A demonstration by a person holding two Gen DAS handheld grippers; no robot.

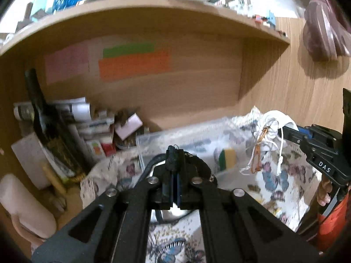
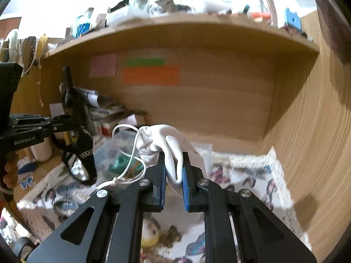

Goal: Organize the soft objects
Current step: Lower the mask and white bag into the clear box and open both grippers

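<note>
My left gripper [image 1: 173, 153] is shut on a black fabric pouch with a gold trim [image 1: 197, 164] and holds it above the butterfly-print cloth [image 1: 274, 186]. The pouch also shows hanging from that gripper in the right wrist view [image 2: 84, 151]. My right gripper [image 2: 173, 160] is shut on a white drawstring pouch [image 2: 158, 138], its white cord [image 2: 125, 153] dangling to the left. The white pouch also shows in the left wrist view [image 1: 272, 125] at the right, held above the cloth.
A clear plastic bag [image 1: 186, 140] holding a yellow-green sponge [image 1: 228, 157] lies on the cloth under a wooden shelf [image 1: 153, 17]. A dark bottle [image 1: 43, 120], boxes and papers crowd the left corner. A wooden wall [image 2: 311, 131] stands on the right.
</note>
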